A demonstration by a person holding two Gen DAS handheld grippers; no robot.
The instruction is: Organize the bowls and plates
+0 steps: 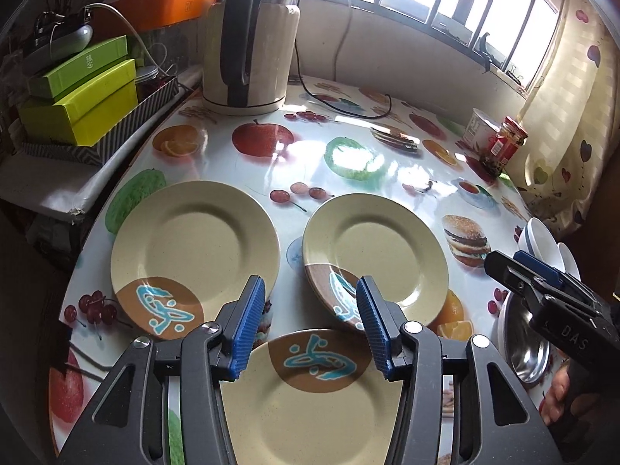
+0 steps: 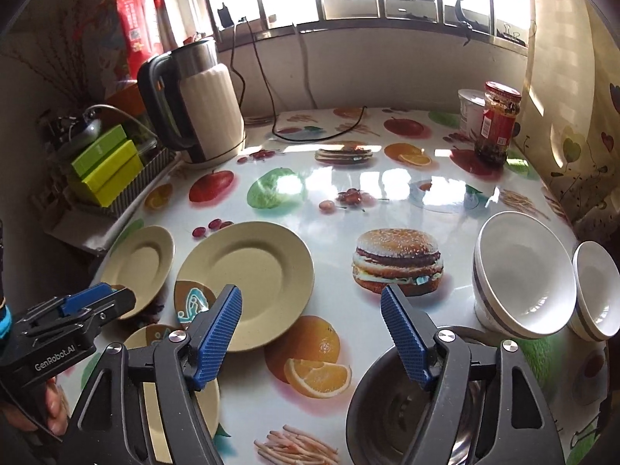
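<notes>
Showing two white bowls [image 2: 523,271], right view only, hidden leftward

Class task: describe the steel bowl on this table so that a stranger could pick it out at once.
Start at the round table with the fruit-print cover and go to its near right edge. There, in front of two white bowls, sits the steel bowl: the only shiny metal dish.
</notes>
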